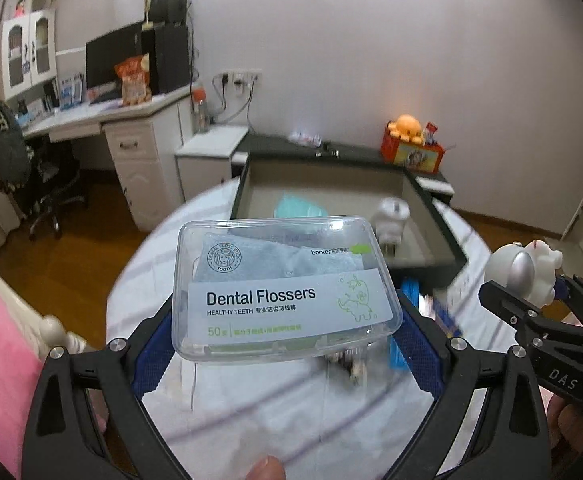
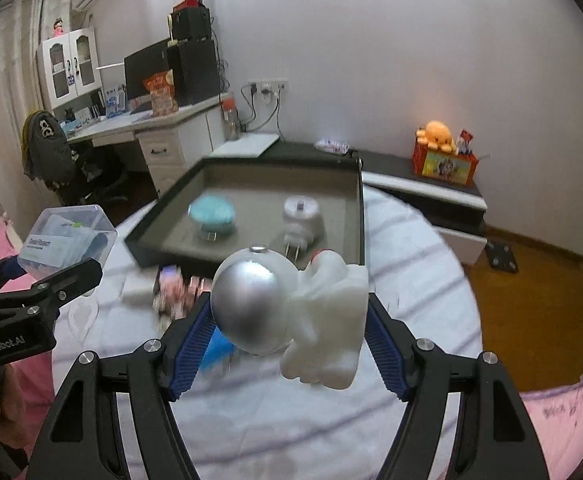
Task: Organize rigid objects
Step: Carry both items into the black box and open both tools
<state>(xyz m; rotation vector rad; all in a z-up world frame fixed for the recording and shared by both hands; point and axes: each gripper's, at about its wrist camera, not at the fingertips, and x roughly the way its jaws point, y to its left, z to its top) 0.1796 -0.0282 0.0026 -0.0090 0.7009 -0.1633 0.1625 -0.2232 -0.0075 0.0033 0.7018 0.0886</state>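
My left gripper is shut on a clear plastic box of dental flossers, held above the round table; the box also shows in the right wrist view. My right gripper is shut on a white astronaut figure with a silver helmet, also seen at the right of the left wrist view. Beyond both stands a dark tray. In it lie a teal round plug and a white plug adapter.
The round table has a pale striped cloth, with blurred small items and a blue object under the grippers. A low dark cabinet with an orange toy box stands behind. A desk and chair are at the left.
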